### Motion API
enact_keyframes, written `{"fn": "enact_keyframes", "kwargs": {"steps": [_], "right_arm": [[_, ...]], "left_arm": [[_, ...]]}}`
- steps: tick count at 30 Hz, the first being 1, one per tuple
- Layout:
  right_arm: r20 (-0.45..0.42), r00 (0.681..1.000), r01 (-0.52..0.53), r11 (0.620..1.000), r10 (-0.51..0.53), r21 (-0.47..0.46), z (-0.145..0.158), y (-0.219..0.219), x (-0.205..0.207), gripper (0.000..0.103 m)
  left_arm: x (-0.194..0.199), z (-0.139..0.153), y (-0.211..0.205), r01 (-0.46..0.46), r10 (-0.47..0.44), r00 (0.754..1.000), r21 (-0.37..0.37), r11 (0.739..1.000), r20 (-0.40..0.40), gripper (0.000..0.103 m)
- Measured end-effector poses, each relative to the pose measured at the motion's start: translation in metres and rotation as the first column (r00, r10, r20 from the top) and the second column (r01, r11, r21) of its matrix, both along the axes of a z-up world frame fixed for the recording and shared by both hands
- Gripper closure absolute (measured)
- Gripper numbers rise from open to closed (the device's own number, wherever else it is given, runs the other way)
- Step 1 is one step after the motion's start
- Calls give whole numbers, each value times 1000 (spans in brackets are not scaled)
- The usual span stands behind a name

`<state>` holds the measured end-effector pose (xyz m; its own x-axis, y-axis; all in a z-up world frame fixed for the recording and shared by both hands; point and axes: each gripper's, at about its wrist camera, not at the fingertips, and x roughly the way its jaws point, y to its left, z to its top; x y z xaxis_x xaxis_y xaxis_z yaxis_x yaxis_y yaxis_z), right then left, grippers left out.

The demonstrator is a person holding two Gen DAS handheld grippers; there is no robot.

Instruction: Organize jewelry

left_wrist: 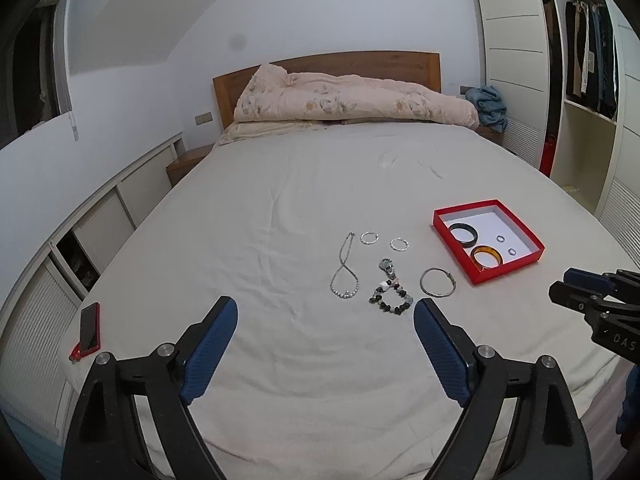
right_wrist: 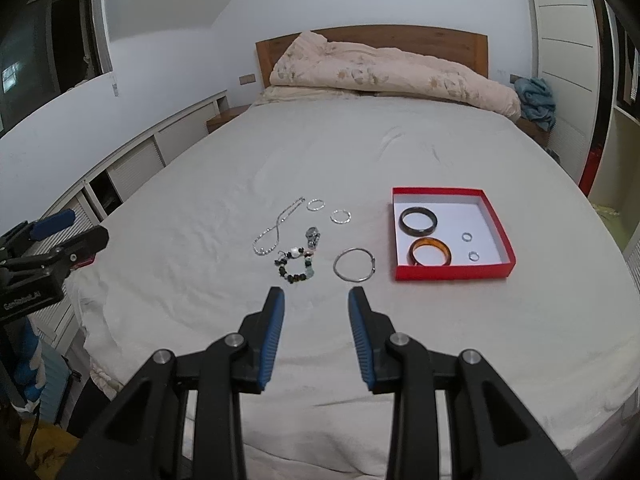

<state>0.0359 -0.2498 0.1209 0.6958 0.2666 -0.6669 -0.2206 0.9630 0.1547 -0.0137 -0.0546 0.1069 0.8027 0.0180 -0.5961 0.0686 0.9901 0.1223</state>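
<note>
A red box (left_wrist: 528,256) (right_wrist: 456,273) with a white floor lies on the bed sheet; in it are a black bangle (left_wrist: 463,234) (right_wrist: 418,221), an amber bangle (left_wrist: 486,256) (right_wrist: 430,252) and two small rings (right_wrist: 467,236). Left of the box lie a thin silver bangle (left_wrist: 437,281) (right_wrist: 355,264), a beaded bracelet (left_wrist: 391,299) (right_wrist: 295,266), a silver chain necklace (left_wrist: 344,271) (right_wrist: 276,227) and two small hoops (left_wrist: 369,238) (right_wrist: 340,216). My left gripper (left_wrist: 325,312) is wide open, empty, just short of the bracelet. My right gripper (right_wrist: 317,298) stands partly open with nothing between its fingers, short of the silver bangle.
A phone in a red case (left_wrist: 89,326) lies at the bed's left edge. A rolled floral duvet (left_wrist: 352,98) lies against the wooden headboard. Low cabinets run along the left wall; an open wardrobe (left_wrist: 588,64) stands at the right.
</note>
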Motion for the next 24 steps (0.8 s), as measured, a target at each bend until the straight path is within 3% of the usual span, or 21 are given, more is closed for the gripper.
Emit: {"fn": "enact_keyframes", "kwargs": {"steps": [14,24], "right_arm": [[-44,999,-8,1000,8,4,-24,3,17,71],[-82,997,-7,1000,7,1,-41,5,31,71]], "left_arm": [[13,-15,-6,11,-11,1000,5,1000,-26,14],[32,-34,-5,-1,0,996,-5,1000,-88,14]]}}
